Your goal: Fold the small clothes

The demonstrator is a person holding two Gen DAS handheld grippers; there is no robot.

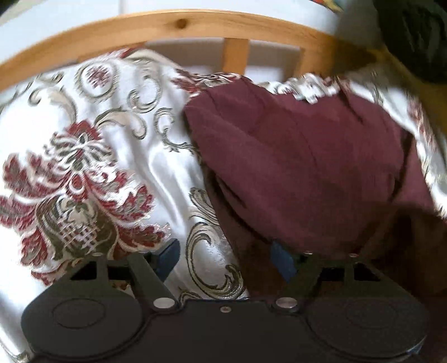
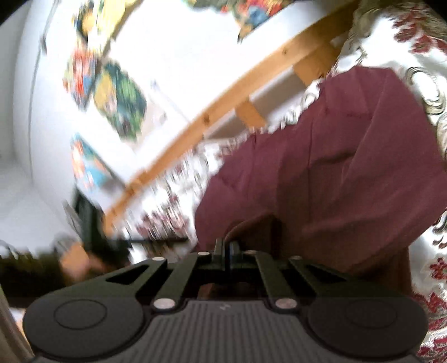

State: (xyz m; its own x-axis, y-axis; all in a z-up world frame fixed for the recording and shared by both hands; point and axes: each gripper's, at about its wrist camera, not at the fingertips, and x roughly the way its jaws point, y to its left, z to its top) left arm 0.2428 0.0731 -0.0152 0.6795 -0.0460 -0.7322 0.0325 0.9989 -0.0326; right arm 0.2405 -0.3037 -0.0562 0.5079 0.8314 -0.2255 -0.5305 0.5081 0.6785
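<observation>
A maroon garment [image 1: 301, 164] lies bunched on a white bedspread with red and grey floral pattern [image 1: 83, 173]. My left gripper [image 1: 226, 257] is open; its left finger rests over the bedspread and its right finger [image 1: 282, 259] touches the garment's near edge, partly under the cloth. In the right wrist view the same maroon garment [image 2: 349, 162] hangs in front of my right gripper [image 2: 226, 251], whose fingers are shut together on a fold of it. The view is blurred by motion.
A curved wooden bed rail [image 1: 173, 25] with slats runs behind the bedspread, and also shows in the right wrist view [image 2: 223, 109]. Colourful pictures [image 2: 117, 100] hang on the white wall. A dark object [image 1: 413, 36] sits at the far right.
</observation>
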